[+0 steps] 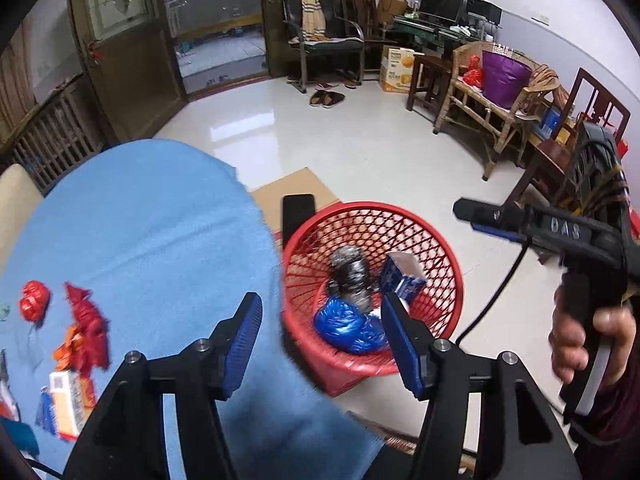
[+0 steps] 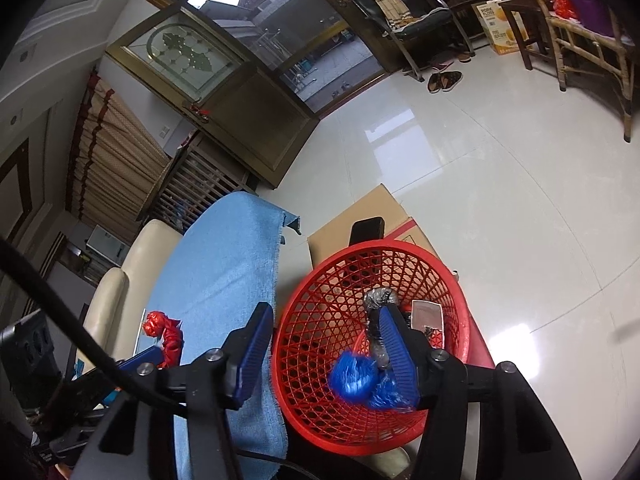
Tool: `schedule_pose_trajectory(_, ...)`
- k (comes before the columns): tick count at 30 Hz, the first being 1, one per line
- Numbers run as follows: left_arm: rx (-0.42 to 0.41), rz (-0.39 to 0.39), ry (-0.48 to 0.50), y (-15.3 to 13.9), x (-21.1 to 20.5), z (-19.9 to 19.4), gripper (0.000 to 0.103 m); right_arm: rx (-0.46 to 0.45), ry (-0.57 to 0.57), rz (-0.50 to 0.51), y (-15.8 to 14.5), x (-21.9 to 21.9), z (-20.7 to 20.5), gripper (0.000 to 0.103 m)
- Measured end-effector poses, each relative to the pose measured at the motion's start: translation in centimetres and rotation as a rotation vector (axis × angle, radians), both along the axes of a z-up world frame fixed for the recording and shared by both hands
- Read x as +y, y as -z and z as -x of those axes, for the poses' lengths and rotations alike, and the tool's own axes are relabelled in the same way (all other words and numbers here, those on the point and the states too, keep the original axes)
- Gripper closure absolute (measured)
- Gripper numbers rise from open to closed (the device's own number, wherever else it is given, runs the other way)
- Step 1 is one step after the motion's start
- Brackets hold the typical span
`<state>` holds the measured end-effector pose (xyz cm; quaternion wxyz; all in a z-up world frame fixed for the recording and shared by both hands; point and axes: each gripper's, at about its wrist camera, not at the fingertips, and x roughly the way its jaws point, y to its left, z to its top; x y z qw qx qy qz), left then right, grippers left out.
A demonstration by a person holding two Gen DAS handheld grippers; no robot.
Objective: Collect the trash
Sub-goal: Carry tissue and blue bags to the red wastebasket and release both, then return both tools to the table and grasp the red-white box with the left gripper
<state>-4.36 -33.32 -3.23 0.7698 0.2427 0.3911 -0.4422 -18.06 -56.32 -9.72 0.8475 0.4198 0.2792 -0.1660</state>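
Observation:
A red mesh basket (image 1: 436, 224) stands on cardboard beside a table under a blue cloth (image 1: 152, 232). Inside it lie a blue foil wrapper (image 1: 344, 326), a silver-black wrapper (image 1: 350, 272) and a blue carton (image 1: 402, 276). My left gripper (image 1: 320, 344) is open and empty, straddling the table edge and the basket. My right gripper (image 2: 320, 350) is open and empty above the basket (image 2: 320, 280); it also shows in the left wrist view (image 1: 480, 216). Red wrappers (image 1: 86, 320), a red crumpled ball (image 1: 35, 300) and a small orange-white box (image 1: 70, 400) lie on the cloth.
A cardboard box (image 2: 360, 220) and a black phone-like object (image 1: 298, 212) sit behind the basket. A cream sofa (image 2: 120, 280) lies left of the table. Chairs (image 1: 324, 36), a wicker bench (image 1: 492, 100) and slippers (image 1: 326, 98) stand across the tiled floor.

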Motion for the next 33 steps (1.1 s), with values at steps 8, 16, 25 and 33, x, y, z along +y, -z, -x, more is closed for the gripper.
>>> schedule_pose_trajectory(8, -0.080, 0.014, -0.129, -1.3, 8.0, 0.1, 0.037, 0.005, -0.059, 0.041, -1.2, 2.2, -1.9, 0.044)
schedule_pose_trajectory(16, -0.118, 0.062, -0.329, -2.2, 17.2, -1.7, 0.037, 0.020, -0.171, 0.108, -3.3, 6.8, -5.4, 0.044)
schedule_pose_trajectory(25, -0.075, 0.096, -0.603, -0.4, 28.9, -4.4, 0.037, 0.054, -0.332, 0.185, -4.8, 13.5, -10.1, 0.044)
schedule_pose_trajectory(33, 0.000, 0.131, -0.749, 2.5, 35.3, -6.2, 0.036, 0.119, -0.470, 0.221, -3.8, 19.4, -14.7, 0.044)
